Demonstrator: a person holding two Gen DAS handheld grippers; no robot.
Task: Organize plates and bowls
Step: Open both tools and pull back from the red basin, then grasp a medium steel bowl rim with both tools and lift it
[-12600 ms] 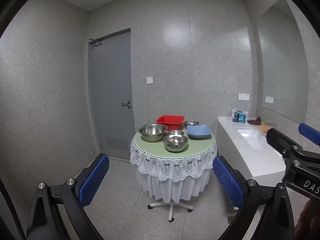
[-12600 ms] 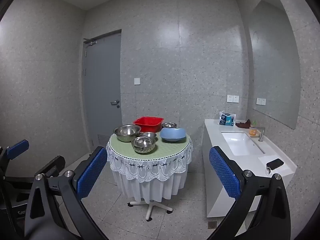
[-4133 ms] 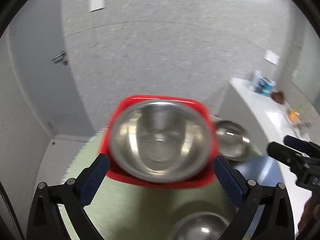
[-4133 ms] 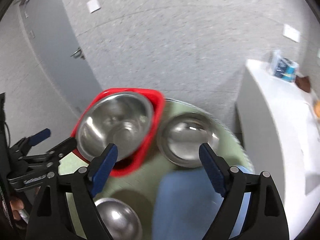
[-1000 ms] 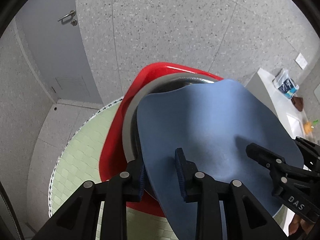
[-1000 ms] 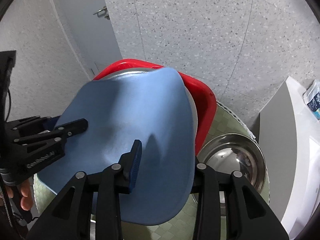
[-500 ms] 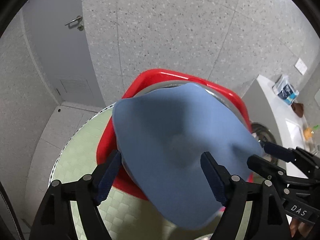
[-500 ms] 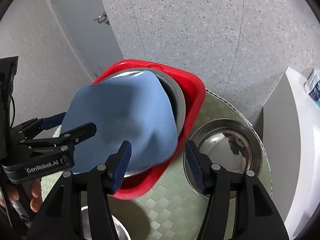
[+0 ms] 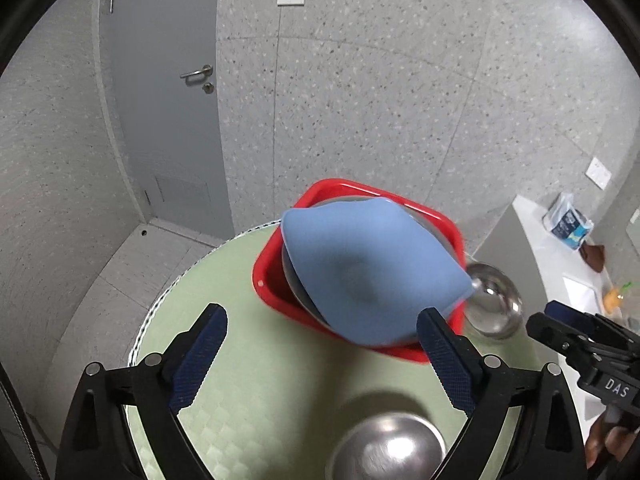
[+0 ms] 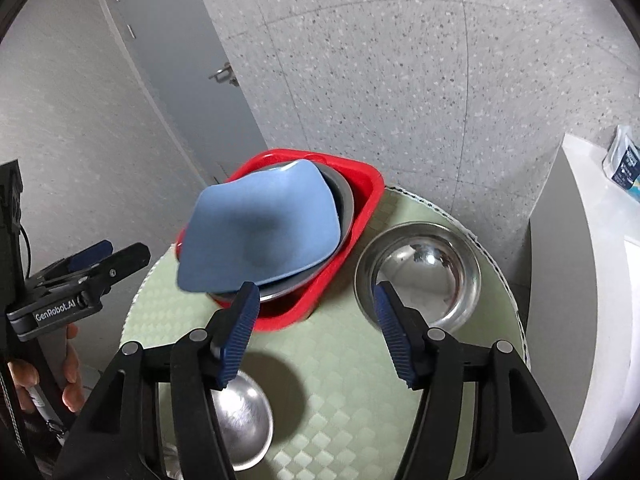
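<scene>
A blue plate (image 9: pixel 370 270) is lying tilted on a large steel bowl (image 10: pixel 344 204) inside a red basin (image 9: pixel 276 292) on the round table (image 9: pixel 256 392), just beyond and between the spread fingers (image 9: pixel 200 356) of the left gripper (image 9: pixel 320 356), which is gripping nothing. The right gripper (image 10: pixel 314 334) is hovering with its fingers (image 10: pixel 240 328) likewise apart and empty, the basin's near corner sitting just past the left one. A second steel bowl (image 10: pixel 418 268) is resting on the table ahead of its right finger, beside the basin. A third steel bowl (image 9: pixel 390 446) is sitting low between the left gripper's fingers, nearer than the basin
</scene>
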